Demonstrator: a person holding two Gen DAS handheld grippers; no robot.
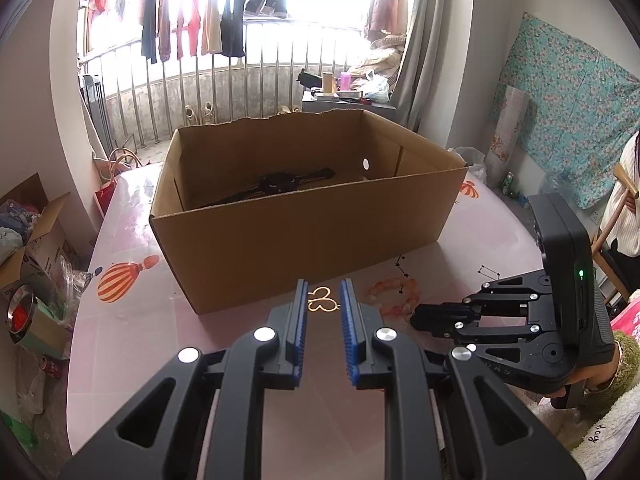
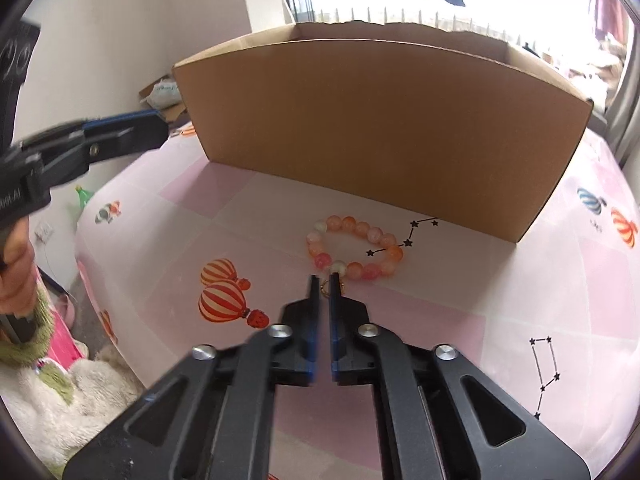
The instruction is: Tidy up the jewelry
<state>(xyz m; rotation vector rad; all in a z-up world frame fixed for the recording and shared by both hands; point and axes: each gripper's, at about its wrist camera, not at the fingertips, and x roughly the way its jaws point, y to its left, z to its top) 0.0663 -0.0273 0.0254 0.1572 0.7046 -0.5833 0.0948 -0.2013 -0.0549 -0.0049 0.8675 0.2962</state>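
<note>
A bracelet of orange and pink beads point(image 2: 362, 228) lies on the pink tablecloth point(image 2: 440, 320) just before an open cardboard box point(image 2: 380, 120). My right gripper point(image 2: 325, 280) points down at the bracelet's near edge. Its tips stand almost together, and a small gold loop point(image 2: 325, 289) is pinched in the slit; more gold shows behind the right fingertip. In the left wrist view the right gripper point(image 1: 414, 318) touches the bracelet point(image 1: 386, 286) from the right. My left gripper point(image 1: 324, 286) hovers to the left of it, its blue pads a little apart and holding nothing. A dark strap-like piece point(image 1: 280, 184) lies inside the box point(image 1: 304, 240).
A gold butterfly outline point(image 1: 323, 300) shows on the cloth between the left fingers. Balloon prints point(image 2: 222, 292) dot the cloth. Clutter and a carton point(image 1: 32, 240) stand beyond the table's left edge. A person in a striped top point(image 1: 628, 200) is at the right.
</note>
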